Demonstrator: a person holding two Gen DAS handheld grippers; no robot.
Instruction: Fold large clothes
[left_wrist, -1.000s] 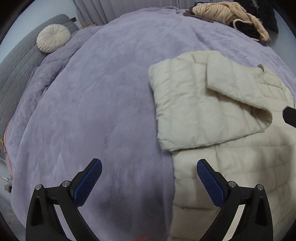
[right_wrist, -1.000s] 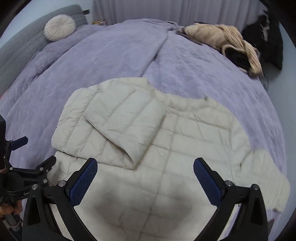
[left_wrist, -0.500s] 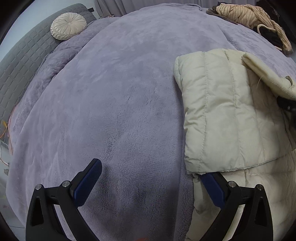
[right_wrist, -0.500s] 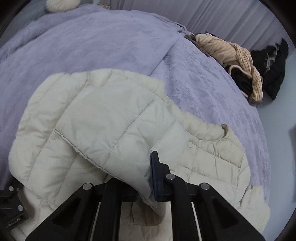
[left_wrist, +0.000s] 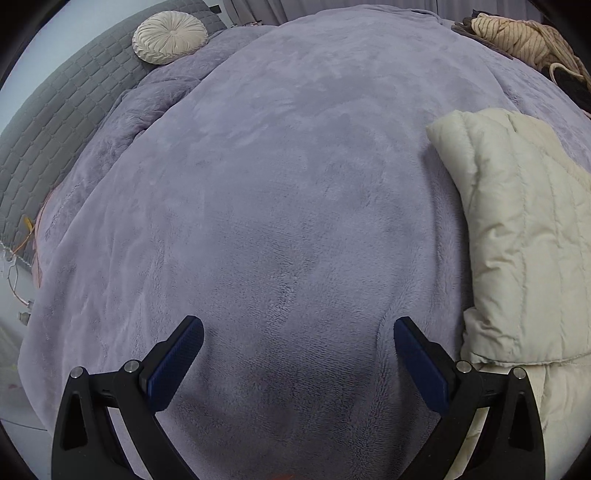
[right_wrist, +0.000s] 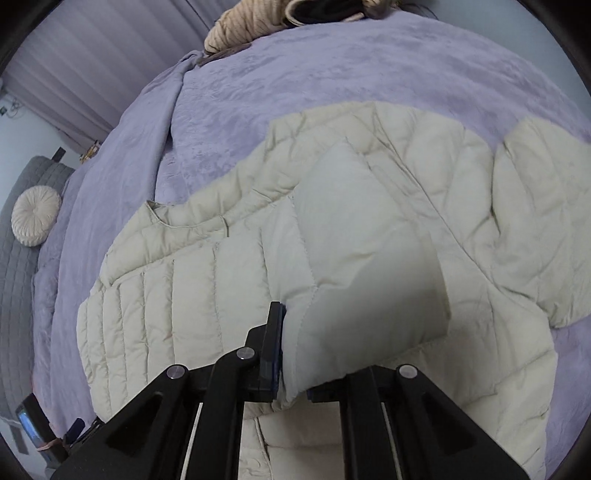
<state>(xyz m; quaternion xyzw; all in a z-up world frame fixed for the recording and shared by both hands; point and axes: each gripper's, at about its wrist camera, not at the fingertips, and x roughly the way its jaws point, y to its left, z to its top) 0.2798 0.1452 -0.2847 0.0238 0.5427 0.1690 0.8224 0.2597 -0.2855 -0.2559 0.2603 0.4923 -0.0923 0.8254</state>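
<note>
A cream quilted puffer jacket (right_wrist: 177, 288) lies spread on a purple bedspread (right_wrist: 332, 66). My right gripper (right_wrist: 291, 354) is shut on the jacket's folded-over sleeve (right_wrist: 362, 258) and holds it lifted above the jacket body. The other sleeve (right_wrist: 546, 206) lies out to the right. In the left wrist view the jacket's folded edge (left_wrist: 517, 236) is at the right. My left gripper (left_wrist: 297, 360) is open and empty over bare bedspread (left_wrist: 277, 184), left of the jacket.
A round cream pillow (left_wrist: 169, 37) rests by the grey quilted headboard (left_wrist: 55, 122) at the far left. A heap of striped beige and dark clothes (left_wrist: 524, 40) lies at the far edge of the bed. Curtains (right_wrist: 92, 66) hang behind.
My right gripper closed on the sleeve, lifted it and swung across the jacket. My left gripper drifted left, so the jacket now sits at the right edge of its view.
</note>
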